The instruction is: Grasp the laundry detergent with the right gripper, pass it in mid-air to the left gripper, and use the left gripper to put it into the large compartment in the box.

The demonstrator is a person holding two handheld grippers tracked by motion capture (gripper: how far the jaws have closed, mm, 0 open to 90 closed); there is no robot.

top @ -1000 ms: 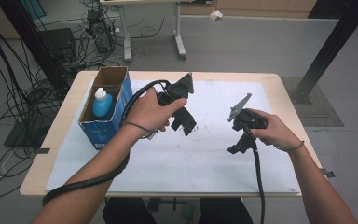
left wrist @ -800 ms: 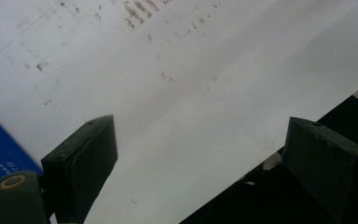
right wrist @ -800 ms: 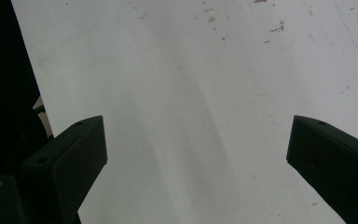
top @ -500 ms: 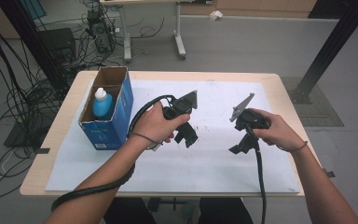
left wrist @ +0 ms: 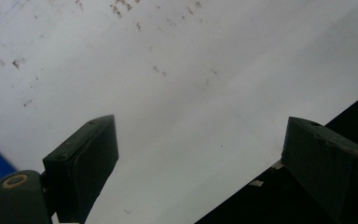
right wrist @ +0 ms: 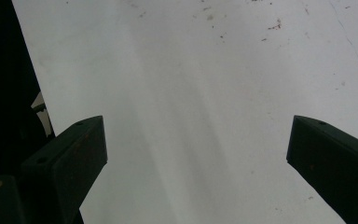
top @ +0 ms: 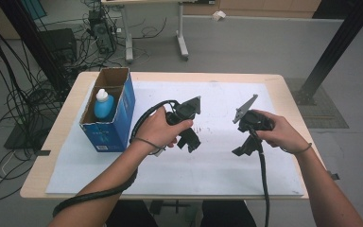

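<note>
My left gripper [top: 192, 142] hangs low over the white sheet [top: 217, 170] near the table's middle, held in the person's left hand. In the left gripper view its jaws [left wrist: 200, 158] stand wide apart with only bare sheet between them. My right gripper [top: 242, 147] is held a little to the right, also just above the sheet. Its jaws [right wrist: 198, 158] are open too, with nothing between them. Both point down towards the near edge.
A blue cardboard box [top: 108, 132] stands open at the table's left, with a blue bottle with a white cap [top: 104, 105] upright inside. The wooden table's rim [top: 293, 90] borders the sheet. Cables and stands crowd the floor behind and to the left.
The left hand has sunk towards the sheet and come slightly nearer the person. The right hand has stayed where it was.
</note>
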